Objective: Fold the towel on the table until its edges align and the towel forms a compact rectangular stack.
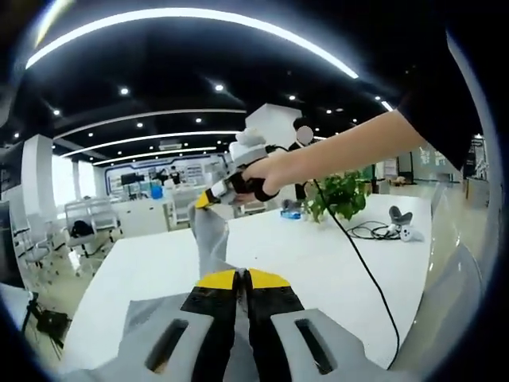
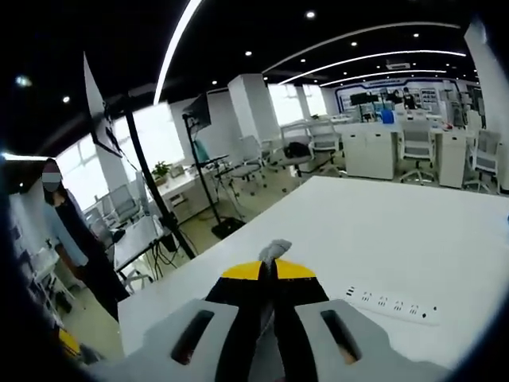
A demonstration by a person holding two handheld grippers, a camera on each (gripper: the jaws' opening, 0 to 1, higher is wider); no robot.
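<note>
One towel (image 1: 211, 239), grey, held up off the white worktop (image 1: 318, 263) and stretched between the two grippers. Left gripper (image 1: 242, 274) had its jaws pressed together on the near corner of the towel, cloth running up and away from the tips. Right gripper (image 1: 208, 199), seen in the left gripper view with a hand (image 1: 258, 179) around it, pinched the far corner. In the right gripper view the right gripper (image 2: 270, 267) was likewise clamped, a small tuft of grey towel (image 2: 275, 250) sticking out past the tips.

On the worktop, counted: one potted plant (image 1: 338, 195), one black cable (image 1: 370, 278) trailing from the right gripper down across the surface, one coil of cable with a small white device (image 1: 400, 223) beside it, all well apart from the towel. One white power strip (image 2: 394, 305) lay on the worktop (image 2: 413, 239) just beside the right gripper's jaws in the right gripper view.

Around: one person (image 2: 67, 231) stood off past the worktop edge, next to a black stand (image 2: 151, 183). Several office chairs (image 2: 417, 151) and desks behind.
</note>
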